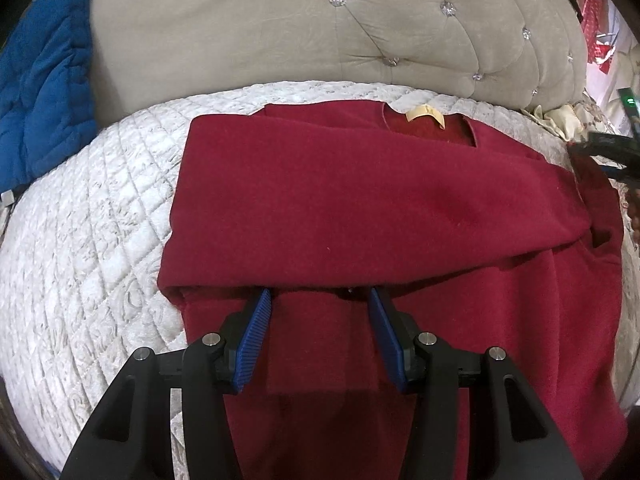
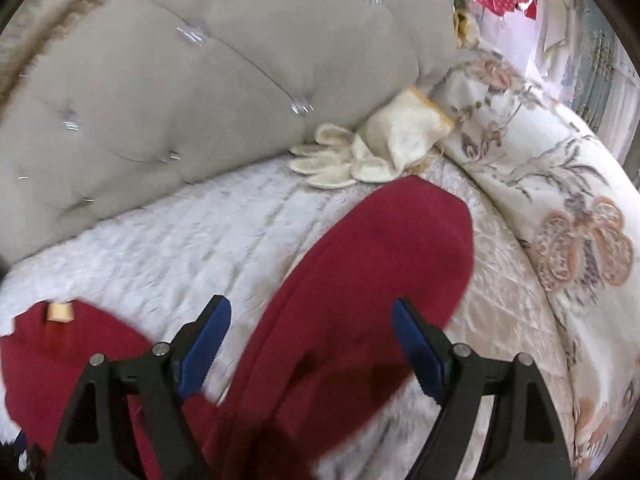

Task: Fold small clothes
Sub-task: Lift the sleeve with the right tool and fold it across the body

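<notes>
Presently the left claw (image 1: 320, 300) gapes wide, gripping nothing, its blue pads (image 1: 254, 340) over the red garment (image 1: 360, 208) spread on the quilted bed (image 1: 80, 240); a folded layer lies just ahead of its tips. The right claw (image 2: 310, 316) is likewise spread, empty, above the garment's sleeve (image 2: 380, 264). Beyond it, cream gloves (image 2: 372, 152) rest against the tufted headboard (image 2: 180, 100).

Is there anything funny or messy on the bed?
A pair of cream gloves lies crumpled against the tufted headboard, odd beside the folding. The red sweater has one sleeve sticking out sideways, not yet folded in. Nothing looks spilled or torn.
</notes>
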`<state>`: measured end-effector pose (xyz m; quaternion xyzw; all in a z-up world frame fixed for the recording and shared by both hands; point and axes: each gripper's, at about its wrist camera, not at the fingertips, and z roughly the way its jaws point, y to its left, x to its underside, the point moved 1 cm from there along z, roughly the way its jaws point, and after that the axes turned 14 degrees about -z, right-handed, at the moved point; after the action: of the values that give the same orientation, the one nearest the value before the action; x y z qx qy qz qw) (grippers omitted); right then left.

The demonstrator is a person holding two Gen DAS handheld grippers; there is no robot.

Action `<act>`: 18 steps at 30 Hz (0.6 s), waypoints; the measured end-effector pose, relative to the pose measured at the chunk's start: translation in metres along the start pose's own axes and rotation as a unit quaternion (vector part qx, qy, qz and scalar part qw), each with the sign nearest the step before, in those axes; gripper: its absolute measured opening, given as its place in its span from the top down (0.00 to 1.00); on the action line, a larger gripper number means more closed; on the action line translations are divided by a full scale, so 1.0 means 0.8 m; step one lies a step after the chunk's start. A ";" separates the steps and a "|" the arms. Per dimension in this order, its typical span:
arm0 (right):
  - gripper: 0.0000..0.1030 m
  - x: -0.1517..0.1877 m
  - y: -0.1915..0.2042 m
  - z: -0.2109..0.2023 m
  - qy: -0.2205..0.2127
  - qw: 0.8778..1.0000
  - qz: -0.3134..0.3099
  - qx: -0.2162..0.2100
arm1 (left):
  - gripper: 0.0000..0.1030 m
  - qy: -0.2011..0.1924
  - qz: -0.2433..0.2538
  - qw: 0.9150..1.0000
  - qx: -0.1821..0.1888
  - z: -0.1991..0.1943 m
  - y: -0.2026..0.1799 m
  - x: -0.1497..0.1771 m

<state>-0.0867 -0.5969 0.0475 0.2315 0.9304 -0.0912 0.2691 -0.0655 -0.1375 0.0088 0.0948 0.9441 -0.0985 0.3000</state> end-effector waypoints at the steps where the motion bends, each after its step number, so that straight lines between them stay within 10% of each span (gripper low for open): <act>1: 0.64 0.001 -0.005 0.007 0.005 1.000 0.006 -0.006 | 0.71 0.001 -0.001 1.000 0.002 0.000 0.001 0.000; 2: 0.83 0.003 -0.011 0.010 0.006 1.000 0.016 -0.026 | 0.71 0.002 -0.002 1.000 0.004 0.001 0.002 -0.001; 4: 0.88 0.008 -0.017 -0.003 -0.013 0.999 0.020 -0.033 | 0.71 0.003 -0.005 1.000 0.008 0.000 0.004 -0.003; 10: 0.89 0.009 -0.020 -0.102 -0.108 0.990 -0.004 -0.087 | 0.71 -0.016 -0.034 0.999 0.022 -0.020 0.022 -0.022; 18: 0.89 0.004 0.096 -0.200 -0.178 0.958 -0.120 -0.191 | 0.71 -0.066 -0.085 0.994 0.021 -0.070 0.063 -0.063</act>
<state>-0.1260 -0.4813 0.1767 0.0422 0.8885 0.0163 0.4567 -0.0434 -0.0817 0.0765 0.0139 0.9248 -0.1490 0.3499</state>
